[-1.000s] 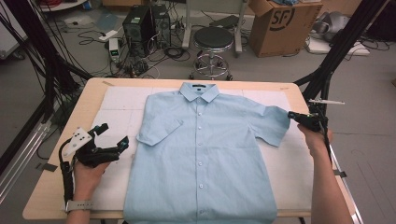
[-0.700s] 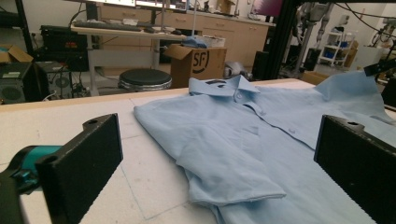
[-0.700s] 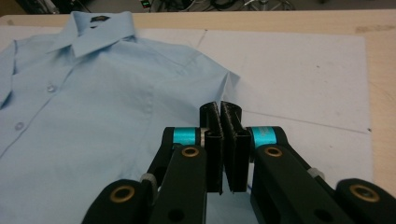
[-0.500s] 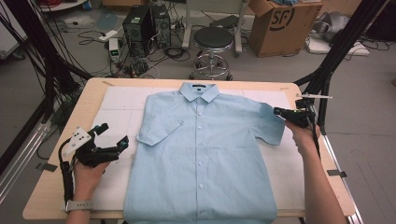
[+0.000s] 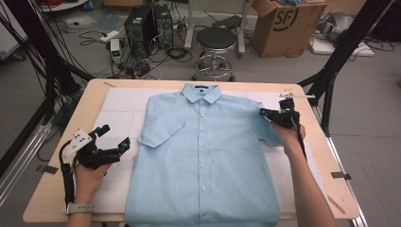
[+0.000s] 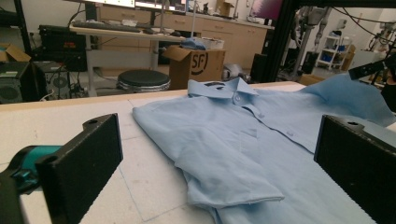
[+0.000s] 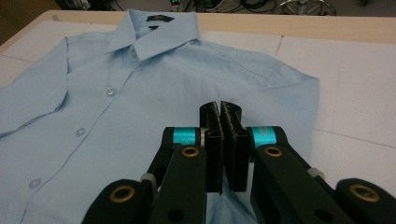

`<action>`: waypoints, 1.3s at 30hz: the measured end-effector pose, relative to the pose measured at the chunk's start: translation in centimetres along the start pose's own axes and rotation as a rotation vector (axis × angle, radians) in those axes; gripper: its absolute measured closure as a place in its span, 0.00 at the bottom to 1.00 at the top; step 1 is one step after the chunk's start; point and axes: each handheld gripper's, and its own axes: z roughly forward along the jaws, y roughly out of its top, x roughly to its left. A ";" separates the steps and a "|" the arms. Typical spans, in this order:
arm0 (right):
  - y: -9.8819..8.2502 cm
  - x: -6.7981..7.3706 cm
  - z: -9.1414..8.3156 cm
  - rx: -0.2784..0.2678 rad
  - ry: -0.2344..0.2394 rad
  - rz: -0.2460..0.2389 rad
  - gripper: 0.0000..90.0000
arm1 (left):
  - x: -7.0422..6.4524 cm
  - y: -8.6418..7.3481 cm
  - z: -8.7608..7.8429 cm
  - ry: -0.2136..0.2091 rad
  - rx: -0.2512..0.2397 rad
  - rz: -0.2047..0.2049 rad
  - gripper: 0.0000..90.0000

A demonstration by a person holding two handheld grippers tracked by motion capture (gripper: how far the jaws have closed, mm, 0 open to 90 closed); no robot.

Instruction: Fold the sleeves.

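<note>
Our right gripper [image 7: 220, 109] fingers, pinching the light-blue cotton shirt's [image 5: 203, 156] right sleeve, could drop it if we pull fast, while the left gripper [image 5: 111, 142] fingers stand spread.

Both handheld tools black plastic, two-jaw. Left gripper [image 5: 113, 137]: grey three-cornered plate [image 5: 77, 141] on top at 10 o'clock of the hand, dotted with small dark holes; black cable [image 5: 66, 176] loops down along the forearm; jaw blocks flat, matte, each with a round hole on top; teal cylinder at the base. Right gripper [image 7: 220, 108]: ribbed black pads, teal sleeves either side, brass-coloured pivot rings on the link arms. Forearms bare; pale watch strap [image 5: 78, 207] on left wrist.
</note>
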 end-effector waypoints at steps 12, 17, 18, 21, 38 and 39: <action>0.8 3.7 3.4 0.047 0.065 -0.031 0.98 | 0.1 0.0 0.0 0.000 -0.002 -0.009 0.02; 0.6 4.3 4.6 0.065 0.074 -0.029 0.98 | 0.2 0.0 0.0 0.000 -0.001 -0.011 0.02; 0.5 4.5 5.0 0.068 0.077 -0.034 0.98 | 0.2 0.0 0.0 0.000 0.000 -0.012 0.02; 0.3 5.2 5.8 0.084 0.083 -0.049 0.98 | 0.2 0.0 -0.1 0.003 0.001 -0.013 0.02; -1.0 9.1 10.2 0.102 0.035 -0.112 0.98 | 0.1 0.1 -0.2 0.016 0.001 0.006 0.02; -1.0 9.3 10.4 0.101 0.034 -0.116 0.98 | 0.1 0.1 -0.3 0.018 0.002 0.009 0.02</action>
